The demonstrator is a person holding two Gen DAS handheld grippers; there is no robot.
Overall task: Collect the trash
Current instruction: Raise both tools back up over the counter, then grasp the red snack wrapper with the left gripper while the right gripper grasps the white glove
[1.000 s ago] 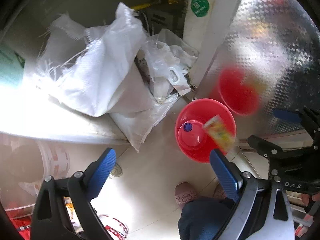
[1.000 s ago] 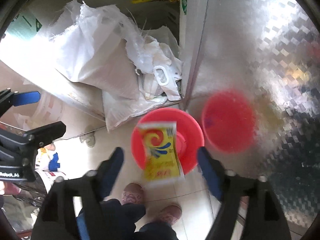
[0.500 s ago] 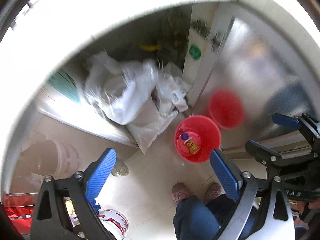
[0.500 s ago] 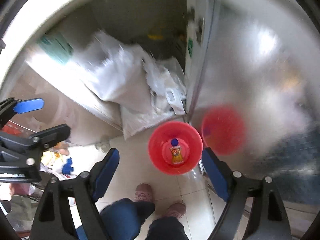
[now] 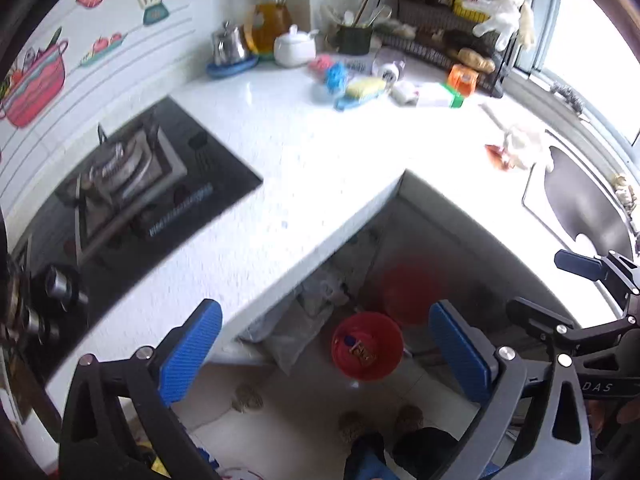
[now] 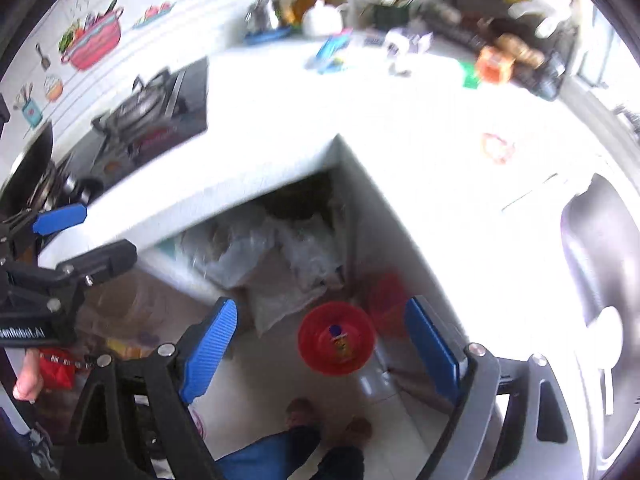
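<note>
From up here I look down on an L-shaped white table [image 5: 280,152] with the floor in its inner corner. At the table's left edge sits the black hob [image 5: 132,196], with pan handles [image 5: 60,292] just off its near left corner. Along the far edge, from left to right, I see a steel pot [image 5: 228,44], an oil jar [image 5: 270,20], a white lidded bowl [image 5: 294,46], a heap of sponges [image 5: 356,84] and a wire rack [image 5: 448,40] in the far right corner. Toward the right edge a red scrap [image 5: 498,156] lies beside crumpled white paper [image 5: 522,142], just left of the sink [image 5: 584,208]. My left tongs [image 5: 324,356] are spread wide, having just opened a little more, with nothing between them. Below, on the floor by the table's inner corner, stands the red bin [image 5: 368,346], and inside it lie a yellow packet [image 5: 362,350] and a bottle with a blue cap [image 6: 335,329]. White sacks [image 6: 280,264] are stuffed under the table just left of the bin. My right tongs [image 6: 320,342] are also spread, freshly widened and empty, framing the bin from above. Two feet [image 6: 328,420] stand on the tiles near the bin.
</note>
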